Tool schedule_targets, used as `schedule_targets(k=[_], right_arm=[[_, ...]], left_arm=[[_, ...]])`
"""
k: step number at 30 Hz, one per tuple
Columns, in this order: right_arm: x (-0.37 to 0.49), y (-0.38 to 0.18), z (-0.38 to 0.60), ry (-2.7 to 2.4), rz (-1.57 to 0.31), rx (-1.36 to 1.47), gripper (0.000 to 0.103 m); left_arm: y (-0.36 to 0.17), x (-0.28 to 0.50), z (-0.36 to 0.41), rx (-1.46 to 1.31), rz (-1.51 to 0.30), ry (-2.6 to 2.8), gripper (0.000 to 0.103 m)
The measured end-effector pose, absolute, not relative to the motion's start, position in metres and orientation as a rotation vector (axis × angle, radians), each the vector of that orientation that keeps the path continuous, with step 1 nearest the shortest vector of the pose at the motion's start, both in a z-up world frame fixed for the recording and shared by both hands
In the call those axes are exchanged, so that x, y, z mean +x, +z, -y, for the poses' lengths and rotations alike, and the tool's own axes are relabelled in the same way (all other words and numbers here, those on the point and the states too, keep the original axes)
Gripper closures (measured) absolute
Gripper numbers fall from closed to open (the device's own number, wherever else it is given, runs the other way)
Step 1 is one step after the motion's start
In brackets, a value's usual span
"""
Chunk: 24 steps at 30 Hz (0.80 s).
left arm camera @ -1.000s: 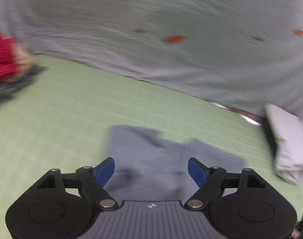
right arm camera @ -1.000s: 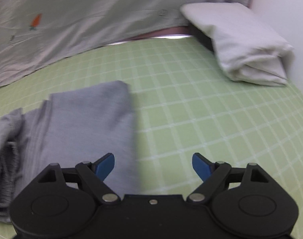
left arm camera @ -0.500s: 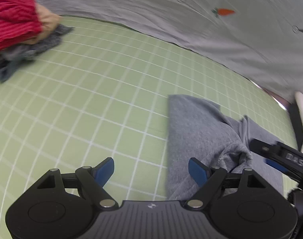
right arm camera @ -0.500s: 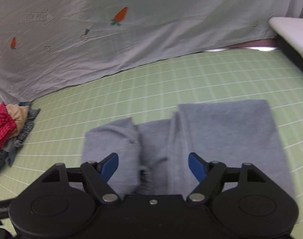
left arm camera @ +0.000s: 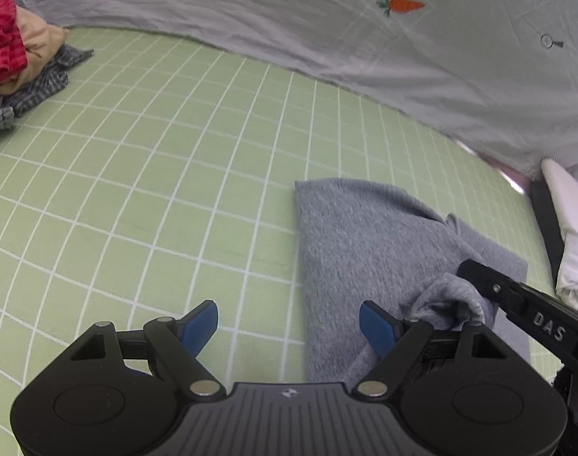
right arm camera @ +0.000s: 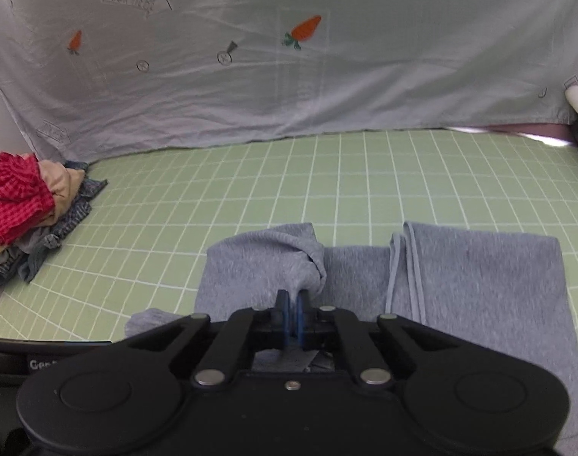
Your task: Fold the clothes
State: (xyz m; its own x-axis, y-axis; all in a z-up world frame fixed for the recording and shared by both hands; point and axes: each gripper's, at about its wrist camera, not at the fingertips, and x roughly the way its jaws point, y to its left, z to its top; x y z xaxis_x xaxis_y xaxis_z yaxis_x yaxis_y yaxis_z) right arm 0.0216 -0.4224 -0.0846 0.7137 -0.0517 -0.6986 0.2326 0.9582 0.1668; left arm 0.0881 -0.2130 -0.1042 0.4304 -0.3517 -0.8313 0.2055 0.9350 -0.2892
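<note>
Right gripper (right arm camera: pixel 293 309) pinched on grey garment (right arm camera: pixel 475 285) fold; left gripper (left arm camera: pixel 287 325) wide open, empty; lift fold evenly, keep edges aligned

My right gripper (left arm camera: pixel 547 326) carries the white lettering "DAS" on its black body. On the grey sheet (right arm camera: pixel 289 76), left of the large carrot print (right arm camera: pixel 304 30), an outlined arrow label reads "LOOK HERE".

— Where is there room to pass?

— Bare green grid sheet (left arm camera: pixel 144 174) is lying open ahead of the left gripper (left arm camera: pixel 287 323), whose jaws are standing wide apart.

— And what is blocking?

— The clothes pile (right arm camera: pixel 27 216) is sitting far left, the grey hanging sheet (right arm camera: pixel 289 76) is closing the back, a white pillow (left arm camera: pixel 570 228) is crowding the right edge.
</note>
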Motion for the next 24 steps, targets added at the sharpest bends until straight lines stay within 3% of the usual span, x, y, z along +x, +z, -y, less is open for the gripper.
schedule_targets(k=[9,13,17,19,24], right_arm=[[-0.061,-0.039,0.527,-0.22,-0.595,0.215,0.099],[-0.098,-0.058,0.597,-0.305,-0.675,0.236,0.097],[-0.12,-0.087,0.637,-0.332,-0.797,0.31,0.087],[-0.134,-0.091,0.644,-0.315,-0.789,0.362,0.064],[-0.144,-0.095,0.645,-0.265,-0.774,0.426,0.061]], left_arm=[[-0.081,0.027,0.284,-0.105,-0.977,-0.318,0.017],[-0.084,-0.003,0.318,-0.063,-0.969,-0.282,0.016],[-0.098,-0.029,0.338,-0.028,-1.02,-0.233,0.016],[-0.102,-0.034,0.343,-0.012,-1.036,-0.217,0.016],[-0.099,-0.034,0.354,0.026,-1.041,-0.22,0.016]])
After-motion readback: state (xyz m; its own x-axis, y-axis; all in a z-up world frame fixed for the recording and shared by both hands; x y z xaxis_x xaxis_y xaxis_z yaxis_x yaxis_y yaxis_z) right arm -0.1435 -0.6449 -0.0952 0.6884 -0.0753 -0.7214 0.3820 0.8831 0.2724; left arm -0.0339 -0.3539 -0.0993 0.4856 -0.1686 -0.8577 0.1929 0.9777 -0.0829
